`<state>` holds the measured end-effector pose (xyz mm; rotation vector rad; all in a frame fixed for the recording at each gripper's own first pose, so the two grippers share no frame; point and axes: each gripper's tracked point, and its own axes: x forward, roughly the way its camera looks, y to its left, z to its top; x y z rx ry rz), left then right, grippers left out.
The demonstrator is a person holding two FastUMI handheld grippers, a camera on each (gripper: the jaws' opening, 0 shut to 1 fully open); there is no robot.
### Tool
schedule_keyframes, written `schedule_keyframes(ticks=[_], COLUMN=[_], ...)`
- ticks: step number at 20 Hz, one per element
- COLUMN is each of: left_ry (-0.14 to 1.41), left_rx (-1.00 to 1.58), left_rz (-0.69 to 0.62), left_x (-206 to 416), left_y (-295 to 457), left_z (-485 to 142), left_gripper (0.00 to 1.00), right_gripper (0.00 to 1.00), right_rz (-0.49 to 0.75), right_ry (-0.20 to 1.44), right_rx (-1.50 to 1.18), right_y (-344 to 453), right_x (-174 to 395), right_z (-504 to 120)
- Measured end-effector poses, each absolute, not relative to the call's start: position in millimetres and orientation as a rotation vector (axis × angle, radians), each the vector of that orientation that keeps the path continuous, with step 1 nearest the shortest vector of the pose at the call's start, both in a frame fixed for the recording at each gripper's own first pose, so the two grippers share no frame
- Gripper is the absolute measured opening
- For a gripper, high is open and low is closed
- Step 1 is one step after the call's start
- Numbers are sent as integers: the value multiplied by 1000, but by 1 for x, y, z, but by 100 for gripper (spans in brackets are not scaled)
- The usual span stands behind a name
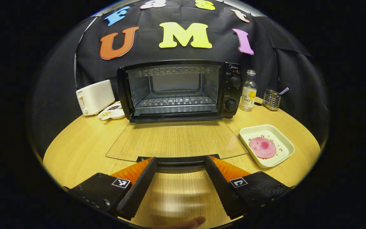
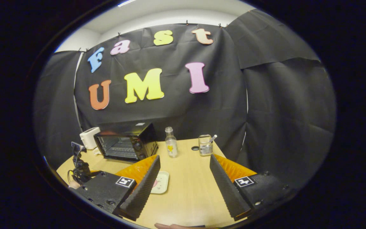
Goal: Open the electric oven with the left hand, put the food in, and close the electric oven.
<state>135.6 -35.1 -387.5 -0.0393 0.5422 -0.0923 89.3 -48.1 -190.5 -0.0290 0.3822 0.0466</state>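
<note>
Glass oven door (image 1: 176, 140) lies flat open, left gripper (image 1: 179, 178) released at its handle, so I'd bring the spread-jawed right gripper (image 2: 183, 187) squarely onto the white dish (image 1: 267, 145) beside the oven (image 1: 179, 90).

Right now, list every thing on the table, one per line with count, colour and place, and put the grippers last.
Oven: one, black, back centre of the table, glass door folded down flat, rack inside bare.
Toaster: one, white, left of the oven.
Small dish: one, white, holding seeds or grains, between toaster and oven.
Bottle: one, clear with a yellow label, right of the oven.
Wire holder: one, metal, right of the bottle, a utensil standing in it.
Tray: one, white, front right, holding one round pink piece of food.
Table: one, light wood.
Left gripper: fingers apart, at the door's handle.
Right gripper: fingers apart, holding nothing.
</note>
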Motion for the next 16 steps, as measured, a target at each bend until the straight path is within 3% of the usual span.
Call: schedule_keyframes(ticks=[5,11,12,13,16], left_ry=[490,318,283,250,158], left_rx=[-30,-119,-127,-137,-136], left_rz=[-108,-62,-58,-57,-60], left_x=[131,120,117,113,99], left_y=[-34,-26,-25,-26,-22], left_z=[-367,-287,-272,-257,-212], left_gripper=[97,97,89,97,96], right_gripper=[96,99,98,97,97], right_rz=[42,95,115,126,140], right_ry=[512,732,784,842,1003], right_rx=[-117,-180,-171,-165,-136], right_y=[-59,-45,-41,-37,-29], right_x=[114,144,143,143,147], right_z=[-224,-274,-285,-298,-328])
